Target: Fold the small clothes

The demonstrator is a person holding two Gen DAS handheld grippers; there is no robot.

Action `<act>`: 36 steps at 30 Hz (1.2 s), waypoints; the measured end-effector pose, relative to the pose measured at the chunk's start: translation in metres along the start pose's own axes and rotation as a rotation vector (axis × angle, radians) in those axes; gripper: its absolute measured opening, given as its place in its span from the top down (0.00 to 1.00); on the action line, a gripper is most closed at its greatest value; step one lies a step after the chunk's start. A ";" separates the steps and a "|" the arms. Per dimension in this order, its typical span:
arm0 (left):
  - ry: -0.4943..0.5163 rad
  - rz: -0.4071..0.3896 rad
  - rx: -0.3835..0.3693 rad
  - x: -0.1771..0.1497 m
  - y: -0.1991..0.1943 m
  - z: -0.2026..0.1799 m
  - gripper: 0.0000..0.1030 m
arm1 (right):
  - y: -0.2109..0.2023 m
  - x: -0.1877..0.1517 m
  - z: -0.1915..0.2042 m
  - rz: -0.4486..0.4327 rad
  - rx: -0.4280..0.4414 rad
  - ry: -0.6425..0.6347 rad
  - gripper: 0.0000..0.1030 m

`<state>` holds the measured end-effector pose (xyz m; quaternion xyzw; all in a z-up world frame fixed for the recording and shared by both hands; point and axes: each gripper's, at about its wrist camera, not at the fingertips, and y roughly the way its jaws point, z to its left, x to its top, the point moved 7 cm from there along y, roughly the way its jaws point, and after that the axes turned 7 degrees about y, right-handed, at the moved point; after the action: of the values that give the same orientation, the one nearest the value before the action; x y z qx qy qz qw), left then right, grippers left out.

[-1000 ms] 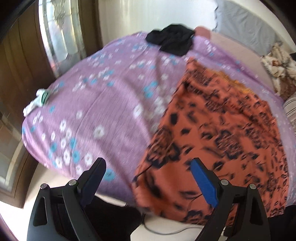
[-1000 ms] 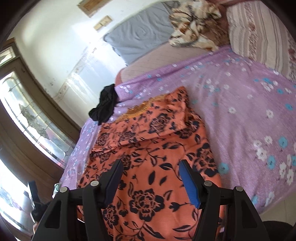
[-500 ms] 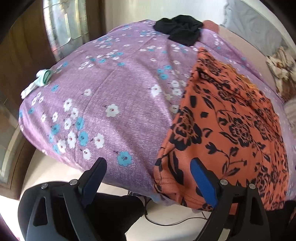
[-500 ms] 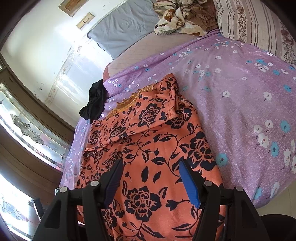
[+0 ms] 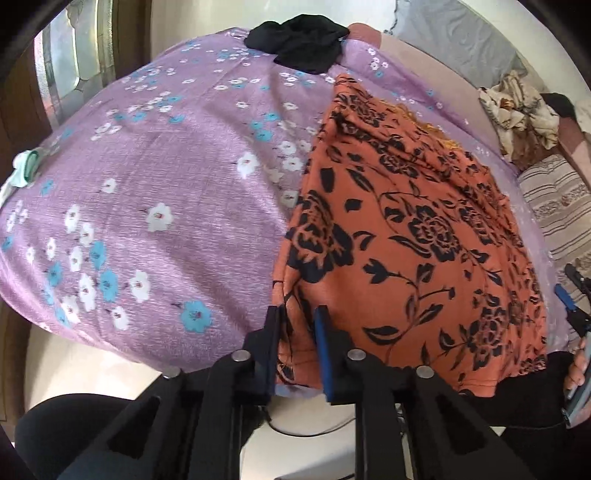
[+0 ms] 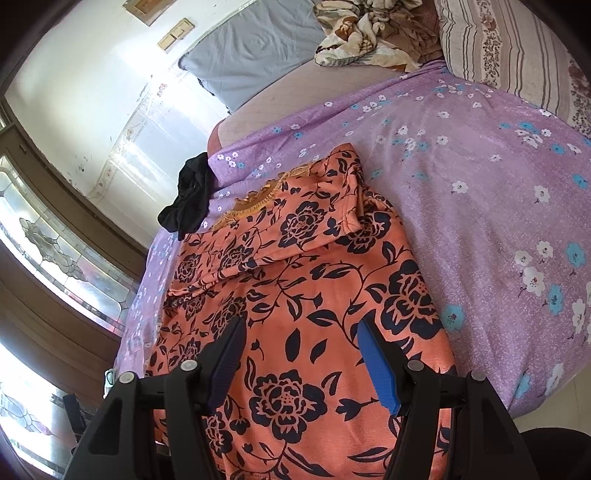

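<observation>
An orange garment with black flowers [image 5: 406, 229] lies spread on the purple flowered bedsheet [image 5: 166, 177], its hem hanging over the bed's near edge. My left gripper [image 5: 298, 314] is at the hem's left corner; its jaws are closing, with a fold of the orange cloth pinched between them. In the right wrist view the same garment [image 6: 314, 280] fills the foreground. My right gripper [image 6: 301, 328] hovers open over its lower part, with nothing between its fingers. That gripper [image 5: 572, 302] also shows at the right edge of the left wrist view, in a hand.
A crumpled black cloth [image 5: 299, 40] lies at the bed's far corner. A grey pillow [image 6: 255, 51], a striped pillow [image 6: 509, 48] and a bunched floral blanket [image 6: 369, 33] sit at the head. A small white-green item [image 5: 24, 166] is at the left edge. Bare purple sheet [image 6: 480, 184] lies right of the garment.
The left gripper dipped toward the hem's left corner and its jaws went from wide apart to narrow on the orange cloth. The right gripper has barely moved and stays open.
</observation>
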<state>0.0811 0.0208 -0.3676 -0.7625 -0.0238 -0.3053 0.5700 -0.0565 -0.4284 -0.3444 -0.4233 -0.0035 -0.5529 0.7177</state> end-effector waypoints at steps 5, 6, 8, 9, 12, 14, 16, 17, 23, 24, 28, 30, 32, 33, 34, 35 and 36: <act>-0.031 0.048 -0.032 -0.001 0.007 -0.002 0.62 | -0.004 0.003 -0.007 -0.009 0.004 0.034 0.36; -0.045 0.059 -0.025 -0.002 0.008 0.000 0.48 | -0.005 0.004 -0.009 -0.007 0.004 0.040 0.36; -0.067 0.051 -0.026 -0.001 0.008 0.001 0.46 | -0.007 0.004 -0.013 -0.003 0.002 0.053 0.36; -0.075 0.049 -0.040 0.000 0.008 0.000 0.46 | -0.009 0.005 -0.016 0.000 -0.002 0.061 0.36; -0.090 0.055 -0.092 0.000 0.009 -0.004 0.61 | -0.012 0.006 -0.031 0.019 -0.021 0.103 0.36; -0.093 0.073 -0.109 0.000 0.013 -0.007 0.83 | -0.014 0.008 -0.048 0.041 -0.030 0.166 0.36; -0.106 0.078 -0.125 0.000 0.015 -0.007 0.86 | -0.017 0.010 -0.068 0.053 -0.047 0.233 0.36; -0.112 0.078 -0.132 0.001 0.015 -0.006 0.86 | -0.018 0.010 -0.076 0.060 -0.054 0.256 0.36; -0.128 0.098 -0.132 0.003 0.019 -0.005 0.67 | -0.010 -0.007 -0.108 0.185 -0.113 0.295 0.36; -0.127 0.099 -0.136 0.003 0.019 -0.006 0.67 | -0.007 -0.013 -0.110 0.210 -0.110 0.298 0.36; -0.143 0.107 -0.157 0.004 0.022 -0.007 0.70 | -0.004 -0.036 -0.104 0.268 -0.125 0.238 0.35; -0.152 0.109 -0.162 0.004 0.023 -0.006 0.85 | -0.003 -0.047 -0.101 0.286 -0.180 0.198 0.38; -0.156 0.114 -0.154 0.003 0.024 -0.004 0.88 | -0.002 -0.057 -0.101 0.285 -0.259 0.163 0.60; -0.156 0.112 -0.155 0.004 0.023 -0.004 0.90 | -0.003 -0.060 -0.100 0.274 -0.315 0.127 0.64; -0.155 0.106 -0.157 0.004 0.022 -0.005 0.92 | -0.004 -0.061 -0.098 0.264 -0.333 0.102 0.74; -0.152 0.097 -0.160 0.004 0.019 -0.005 0.92 | -0.003 -0.060 -0.094 0.264 -0.330 0.090 0.90; -0.147 0.091 -0.170 0.006 0.017 -0.005 0.93 | -0.004 -0.062 -0.090 0.270 -0.323 0.078 0.92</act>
<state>0.0897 0.0085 -0.3780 -0.8286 -0.0049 -0.2231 0.5135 -0.1252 -0.4346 -0.4288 -0.5078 0.1695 -0.4611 0.7077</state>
